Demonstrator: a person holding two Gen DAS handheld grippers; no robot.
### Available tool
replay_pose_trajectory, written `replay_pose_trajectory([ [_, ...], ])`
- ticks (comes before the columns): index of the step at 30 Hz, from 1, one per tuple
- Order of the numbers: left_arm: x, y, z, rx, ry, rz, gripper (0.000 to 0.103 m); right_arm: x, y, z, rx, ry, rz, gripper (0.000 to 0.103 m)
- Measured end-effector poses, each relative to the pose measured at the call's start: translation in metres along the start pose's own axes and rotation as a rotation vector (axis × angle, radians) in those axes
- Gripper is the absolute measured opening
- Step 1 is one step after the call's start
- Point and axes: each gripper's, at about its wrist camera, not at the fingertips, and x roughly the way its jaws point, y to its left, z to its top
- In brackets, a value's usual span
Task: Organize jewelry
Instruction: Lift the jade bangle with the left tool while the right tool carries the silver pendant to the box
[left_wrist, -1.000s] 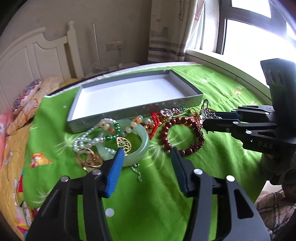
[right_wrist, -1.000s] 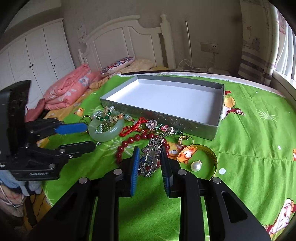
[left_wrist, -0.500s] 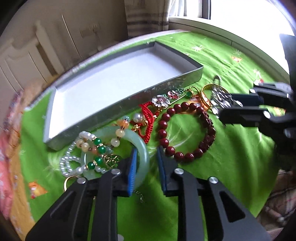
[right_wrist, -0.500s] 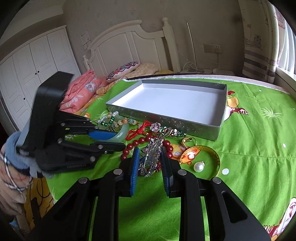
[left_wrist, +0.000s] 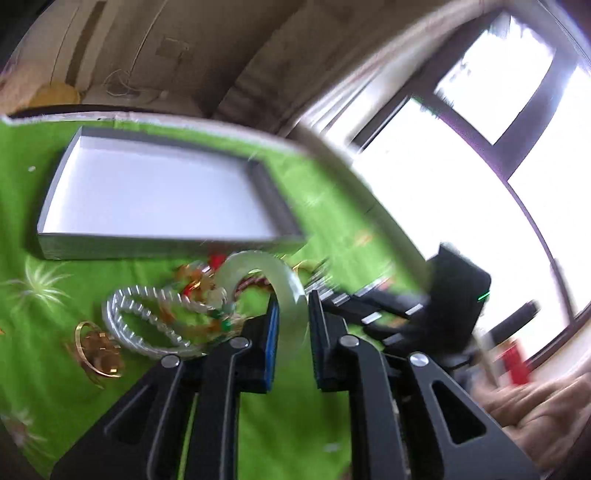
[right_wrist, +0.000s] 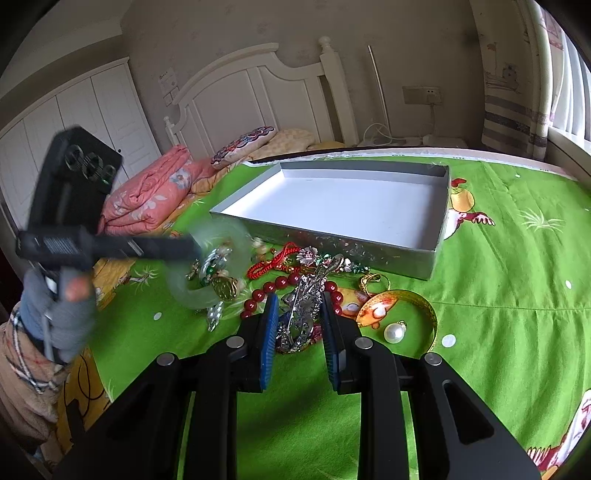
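My left gripper (left_wrist: 291, 325) is shut on a pale green jade bangle (left_wrist: 258, 269) and holds it tilted above the green cloth; it also shows in the right wrist view (right_wrist: 221, 240). My right gripper (right_wrist: 297, 325) is shut on a silver filigree hair ornament (right_wrist: 299, 314), held above the red bead bracelet (right_wrist: 273, 286). An empty grey tray with a white floor (right_wrist: 332, 243) lies just beyond the jewelry pile, and its front wall shows in the left wrist view (left_wrist: 147, 247). A pearl strand (left_wrist: 136, 314) lies on the cloth.
A gold bangle (right_wrist: 417, 302), a loose pearl (right_wrist: 393, 332), a gold ring (right_wrist: 371, 282) and a red cord (right_wrist: 273, 264) lie near the tray's front wall. A gold pendant (left_wrist: 96, 350) lies left of the pearl strand. Pink bedding (right_wrist: 147, 199) and a white headboard (right_wrist: 258, 96) stand behind.
My left gripper has shut on the jade bangle and lifted it off the cloth while swinging round. My right gripper has stayed shut on the silver ornament, almost still.
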Motion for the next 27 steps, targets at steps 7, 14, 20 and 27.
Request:
replay_pose_trajectory([
  [7,-0.030,-0.004,0.014,-0.052,-0.138,-0.034,0.013,0.000,0.000,0.000,0.005,-0.004,-0.004,0.024],
  [14,-0.036,0.005,0.015,-0.078,-0.149,-0.028,0.013,-0.001,-0.001,0.001,0.010,-0.004,-0.002,0.024],
  [20,-0.027,0.013,0.027,-0.083,-0.144,-0.009,0.013,0.002,-0.007,0.012,0.021,0.009,-0.033,0.024],
  [27,-0.012,0.038,0.064,-0.148,-0.179,0.027,0.013,0.006,-0.017,0.057,0.000,-0.020,-0.079,0.024],
])
